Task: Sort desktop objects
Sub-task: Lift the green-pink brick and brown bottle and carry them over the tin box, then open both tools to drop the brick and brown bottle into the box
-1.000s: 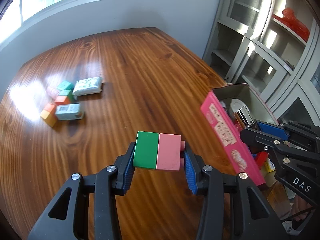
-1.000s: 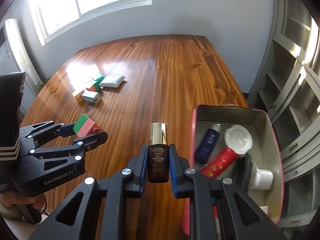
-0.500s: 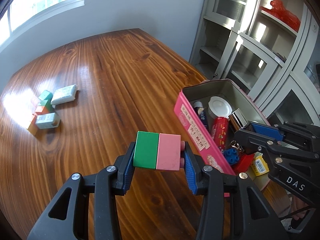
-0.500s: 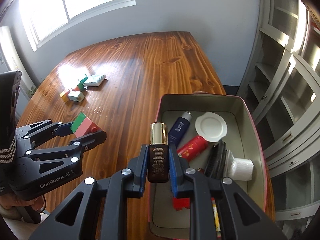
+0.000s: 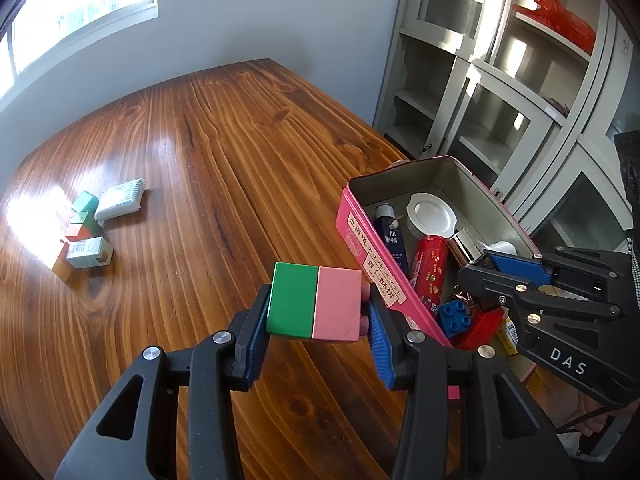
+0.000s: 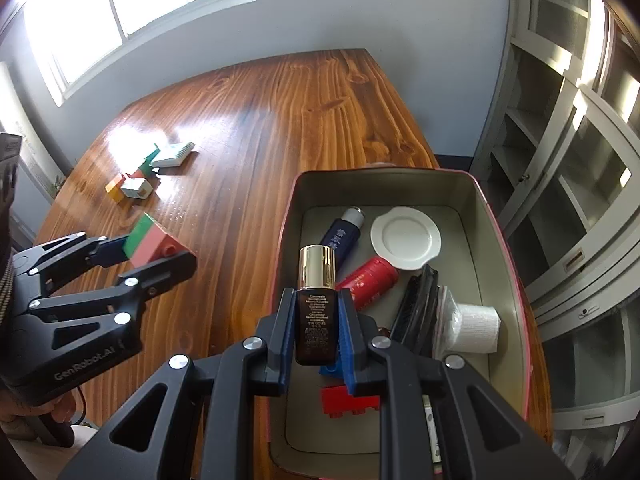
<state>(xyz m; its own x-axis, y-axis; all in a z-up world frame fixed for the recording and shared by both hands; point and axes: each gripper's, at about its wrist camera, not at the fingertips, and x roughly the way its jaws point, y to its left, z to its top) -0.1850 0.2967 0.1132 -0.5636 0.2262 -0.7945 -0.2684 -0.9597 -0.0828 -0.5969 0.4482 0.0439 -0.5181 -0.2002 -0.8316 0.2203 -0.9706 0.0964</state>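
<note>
My left gripper [image 5: 316,320] is shut on a green-and-pink toy block [image 5: 314,306], held above the wooden table [image 5: 208,152] just left of the pink tin box [image 5: 372,272]. The same block [image 6: 150,242] shows in the right wrist view. My right gripper [image 6: 316,332] is shut on a dark brown bottle with a gold cap [image 6: 316,304], hovering over the near left part of the open tin box [image 6: 500,240]. Inside lie a navy tube [image 6: 344,236], a white lid [image 6: 406,238], a red can [image 6: 370,282] and red and blue bricks.
A cluster of small boxes and blocks [image 5: 84,236] and a white packet [image 5: 120,200] lie at the table's far left. A grey glass-door cabinet [image 5: 520,92] stands right of the table. A hand [image 6: 36,420] grips the left tool's handle.
Both grippers shifted right toward the tin box, each keeping its grip. The bottle now hangs over the box interior and more of the box shows beside the block.
</note>
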